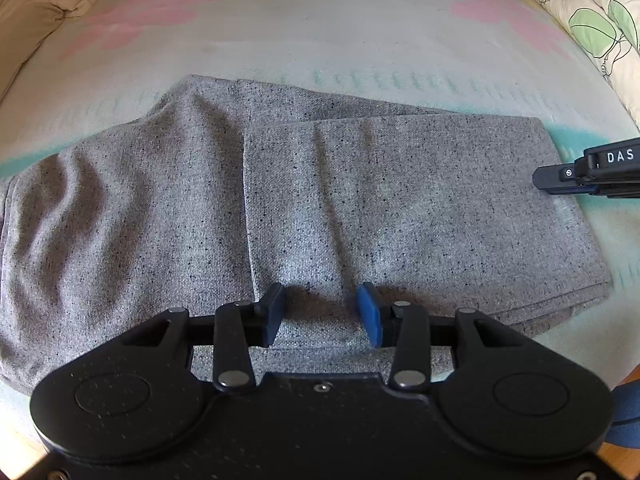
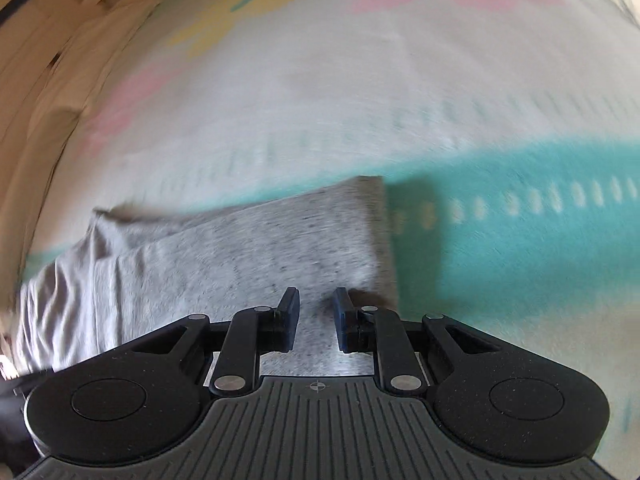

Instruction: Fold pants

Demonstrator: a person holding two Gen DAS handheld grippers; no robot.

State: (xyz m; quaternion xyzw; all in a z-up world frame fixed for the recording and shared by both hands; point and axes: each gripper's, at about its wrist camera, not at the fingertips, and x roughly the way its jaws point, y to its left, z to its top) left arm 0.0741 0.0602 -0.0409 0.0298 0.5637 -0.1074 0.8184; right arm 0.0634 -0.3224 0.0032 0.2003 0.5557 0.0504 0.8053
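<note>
The grey speckled pants (image 1: pixel 280 208) lie folded on the bed, one layer doubled over the right half. My left gripper (image 1: pixel 322 314) is open just above the near edge of the fabric, with nothing between its blue pads. My right gripper (image 2: pixel 317 316) is open and empty over the right end of the pants (image 2: pixel 240 252); that view is blurred by motion. The right gripper also shows in the left wrist view (image 1: pixel 592 172) at the pants' right edge.
The bedspread (image 1: pixel 320 32) is pale with pink, yellow and teal patterns. A leaf-print duvet (image 1: pixel 600 20) lies at the far right. A beige pillow (image 1: pixel 36 8) lies at the far left. A teal band (image 2: pixel 520 208) runs right of the pants.
</note>
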